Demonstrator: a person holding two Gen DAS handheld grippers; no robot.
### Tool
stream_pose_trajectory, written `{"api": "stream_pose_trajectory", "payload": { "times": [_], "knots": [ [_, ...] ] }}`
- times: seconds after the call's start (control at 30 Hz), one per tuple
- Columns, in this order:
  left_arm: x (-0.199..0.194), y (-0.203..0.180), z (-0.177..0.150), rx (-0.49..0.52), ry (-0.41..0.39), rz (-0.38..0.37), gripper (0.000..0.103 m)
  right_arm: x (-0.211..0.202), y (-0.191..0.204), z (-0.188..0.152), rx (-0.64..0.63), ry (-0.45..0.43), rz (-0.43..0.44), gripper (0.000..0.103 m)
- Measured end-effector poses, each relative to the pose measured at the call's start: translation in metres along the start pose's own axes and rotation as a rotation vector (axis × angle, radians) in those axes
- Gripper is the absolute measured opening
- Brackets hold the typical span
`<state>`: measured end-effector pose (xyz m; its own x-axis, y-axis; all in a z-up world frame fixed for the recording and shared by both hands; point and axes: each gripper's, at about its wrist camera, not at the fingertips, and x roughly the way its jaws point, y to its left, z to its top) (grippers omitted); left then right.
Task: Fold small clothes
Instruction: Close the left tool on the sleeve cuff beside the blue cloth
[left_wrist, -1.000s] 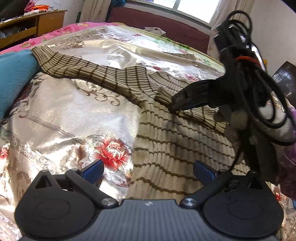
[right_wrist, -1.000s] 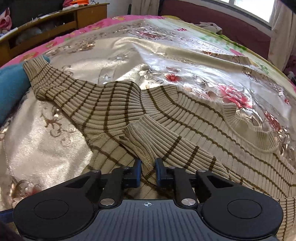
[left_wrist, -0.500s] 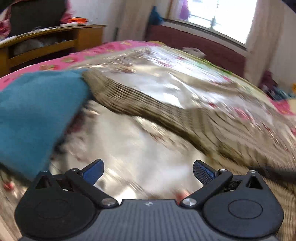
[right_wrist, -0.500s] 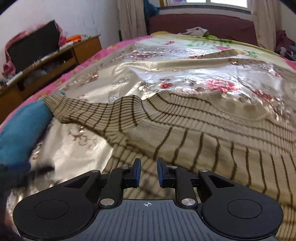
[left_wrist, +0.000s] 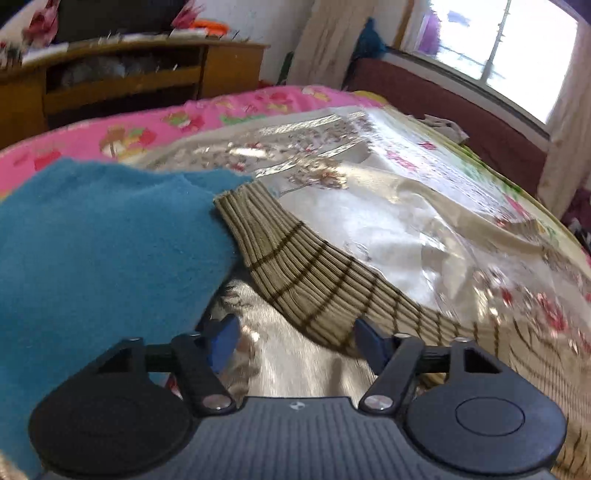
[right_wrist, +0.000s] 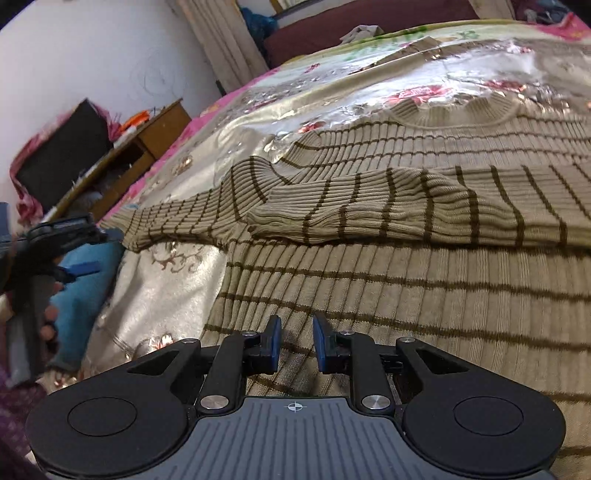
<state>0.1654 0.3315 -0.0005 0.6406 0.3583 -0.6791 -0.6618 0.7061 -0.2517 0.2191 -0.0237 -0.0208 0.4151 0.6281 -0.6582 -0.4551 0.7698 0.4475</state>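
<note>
A beige ribbed sweater with thin brown stripes (right_wrist: 406, 280) lies flat on the shiny floral bedspread (right_wrist: 162, 280). One sleeve (right_wrist: 388, 210) is folded across its body. The other sleeve (left_wrist: 295, 266) stretches out left, its cuff beside a blue cloth (left_wrist: 92, 251). My left gripper (left_wrist: 293, 341) is open, low over the bedspread, with that outstretched sleeve just ahead between its fingers. It also shows in the right wrist view (right_wrist: 70, 258). My right gripper (right_wrist: 296, 341) hovers over the sweater's body, jaws a narrow gap apart, holding nothing.
A pink floral sheet (left_wrist: 147, 125) edges the bed on the left. A wooden cabinet (left_wrist: 122, 85) stands beyond it. A dark red headboard (left_wrist: 461, 110) and a window are at the far end. A small crumpled cloth (right_wrist: 360, 33) lies near the headboard.
My right gripper let go of the folded sleeve and drew back over the sweater's body. My left gripper swung left and came down toward the outstretched sleeve's cuff.
</note>
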Motion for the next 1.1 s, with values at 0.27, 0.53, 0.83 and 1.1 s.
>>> {"api": "stream_pose_trajectory", "payload": {
  "times": [0.27,0.53,0.83,1.1],
  "knots": [
    [0.033,0.012,0.014,-0.091,0.000,0.061,0.055,0.003,-0.014,-0.008,0.061,-0.033,0.051,0.020],
    [0.051,0.010,0.014,-0.188,-0.029,0.035,0.054,0.003,-0.017,-0.011,0.081,-0.054,0.068,0.020],
    [0.048,0.028,0.011,-0.306,-0.060,-0.027,0.019,0.002,-0.018,-0.013,0.088,-0.066,0.071,0.020],
    [0.034,0.015,0.020,-0.256,-0.082,-0.078,0.014,0.001,-0.018,-0.014,0.097,-0.069,0.072,0.020]
  ]
}}
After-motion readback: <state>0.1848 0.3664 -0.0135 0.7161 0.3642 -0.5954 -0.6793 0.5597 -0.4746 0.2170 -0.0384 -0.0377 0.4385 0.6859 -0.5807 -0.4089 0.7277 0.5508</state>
